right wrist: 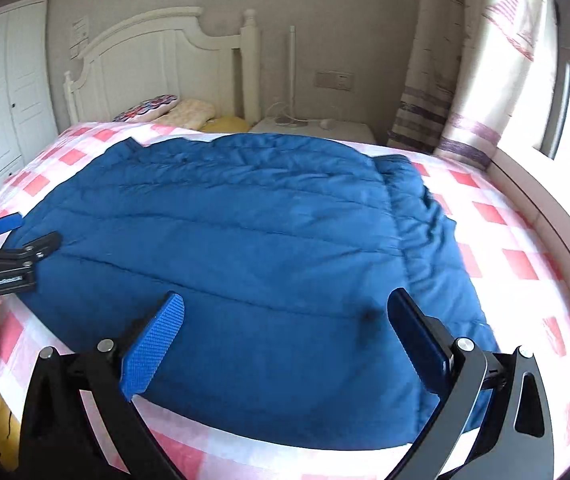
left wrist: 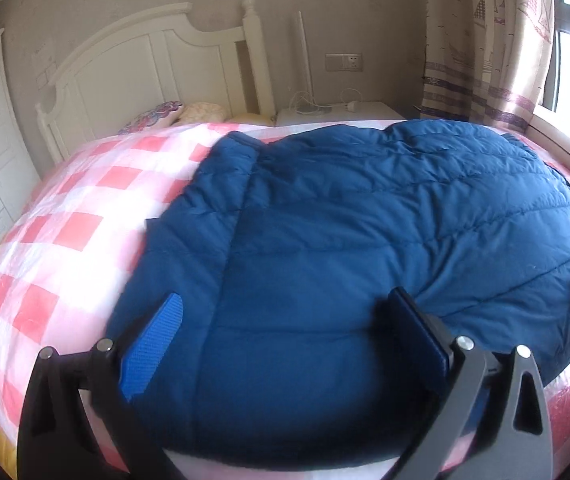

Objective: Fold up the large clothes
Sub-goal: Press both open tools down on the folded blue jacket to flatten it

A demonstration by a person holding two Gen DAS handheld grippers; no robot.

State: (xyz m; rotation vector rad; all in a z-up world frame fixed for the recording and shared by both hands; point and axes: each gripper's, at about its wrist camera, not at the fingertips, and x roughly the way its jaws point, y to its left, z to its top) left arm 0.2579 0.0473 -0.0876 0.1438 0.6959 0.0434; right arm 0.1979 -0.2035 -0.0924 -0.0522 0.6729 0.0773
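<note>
A large dark blue quilted jacket (left wrist: 365,220) lies spread flat on the bed; it also shows in the right wrist view (right wrist: 245,240). My left gripper (left wrist: 285,312) is open and empty, hovering over the jacket's near left part, with its blue pads wide apart. My right gripper (right wrist: 285,312) is open and empty over the jacket's near right part. The left gripper (right wrist: 17,236) also shows at the left edge of the right wrist view, at the jacket's left side. A folded sleeve (right wrist: 417,208) lies along the jacket's right edge.
The bed has a pink and white checked cover (left wrist: 65,232). Pillows (right wrist: 173,110) lie by the white headboard (left wrist: 145,64). A white nightstand (right wrist: 325,128) with a lamp stands at the back. A curtain (left wrist: 485,40) and window are on the right, a wardrobe (right wrist: 1,92) on the left.
</note>
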